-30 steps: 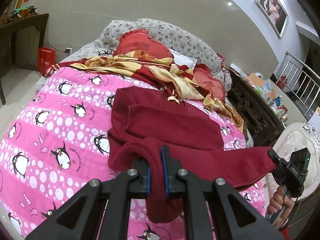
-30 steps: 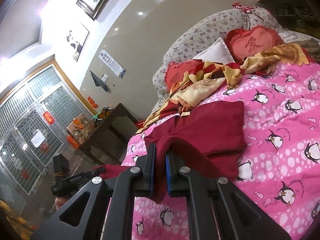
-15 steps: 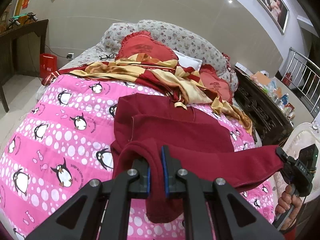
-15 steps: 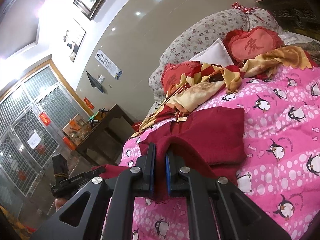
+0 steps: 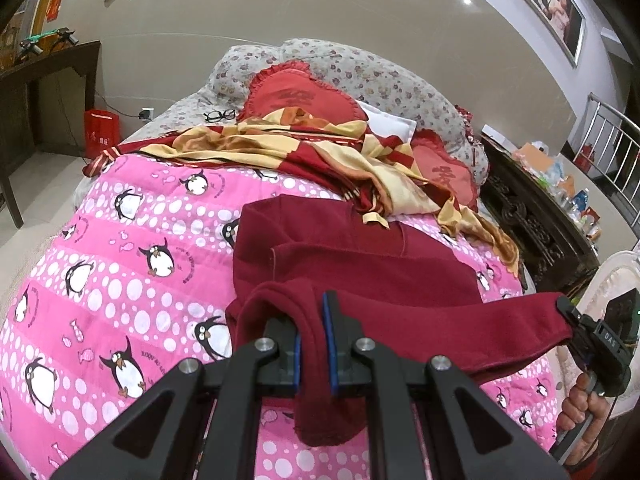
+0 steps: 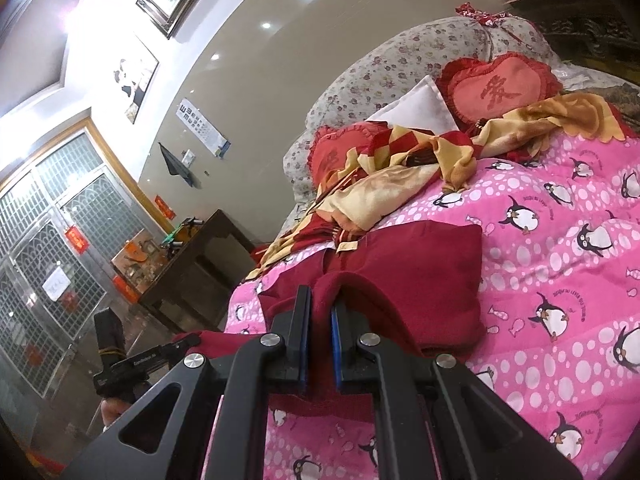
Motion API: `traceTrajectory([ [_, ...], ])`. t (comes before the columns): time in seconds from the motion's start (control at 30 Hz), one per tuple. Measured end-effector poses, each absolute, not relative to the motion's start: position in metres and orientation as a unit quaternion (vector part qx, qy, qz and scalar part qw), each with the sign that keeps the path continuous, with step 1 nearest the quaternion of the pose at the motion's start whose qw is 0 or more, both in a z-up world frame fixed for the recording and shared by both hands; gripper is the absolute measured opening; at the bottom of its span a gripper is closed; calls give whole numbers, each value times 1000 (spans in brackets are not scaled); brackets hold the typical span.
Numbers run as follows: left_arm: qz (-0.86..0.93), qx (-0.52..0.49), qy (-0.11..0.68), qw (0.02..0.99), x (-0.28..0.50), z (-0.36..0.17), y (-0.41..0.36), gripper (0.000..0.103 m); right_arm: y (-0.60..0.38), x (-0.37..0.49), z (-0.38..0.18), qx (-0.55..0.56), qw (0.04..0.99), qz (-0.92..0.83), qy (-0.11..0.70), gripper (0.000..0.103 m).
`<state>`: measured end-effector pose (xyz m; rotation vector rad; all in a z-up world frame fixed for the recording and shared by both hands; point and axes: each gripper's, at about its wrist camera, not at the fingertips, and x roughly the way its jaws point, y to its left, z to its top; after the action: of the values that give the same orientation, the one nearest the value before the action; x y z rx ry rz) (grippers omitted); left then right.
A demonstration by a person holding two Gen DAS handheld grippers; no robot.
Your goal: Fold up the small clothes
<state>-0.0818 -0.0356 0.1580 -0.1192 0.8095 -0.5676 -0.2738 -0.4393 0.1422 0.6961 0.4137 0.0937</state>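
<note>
Dark red garment [image 5: 360,264] lies on the penguin quilt [image 5: 132,264]. Left gripper [image 5: 311,312] clenches a bunched fold; right gripper [image 6: 320,312] pinches the opposite edge, cloth stretched between them.

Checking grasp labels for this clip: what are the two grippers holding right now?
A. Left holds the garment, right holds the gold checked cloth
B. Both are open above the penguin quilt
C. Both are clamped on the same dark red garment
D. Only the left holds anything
C: the left gripper pinches one end of the dark red garment and the right gripper pinches the other.
</note>
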Motion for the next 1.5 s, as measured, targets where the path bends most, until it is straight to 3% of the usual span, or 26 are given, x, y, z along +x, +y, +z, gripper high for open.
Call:
traceTrajectory([
  [1.5, -217, -12, 441, 871, 66, 87, -120, 8, -513, -128, 72, 361, 884, -62, 289, 35],
])
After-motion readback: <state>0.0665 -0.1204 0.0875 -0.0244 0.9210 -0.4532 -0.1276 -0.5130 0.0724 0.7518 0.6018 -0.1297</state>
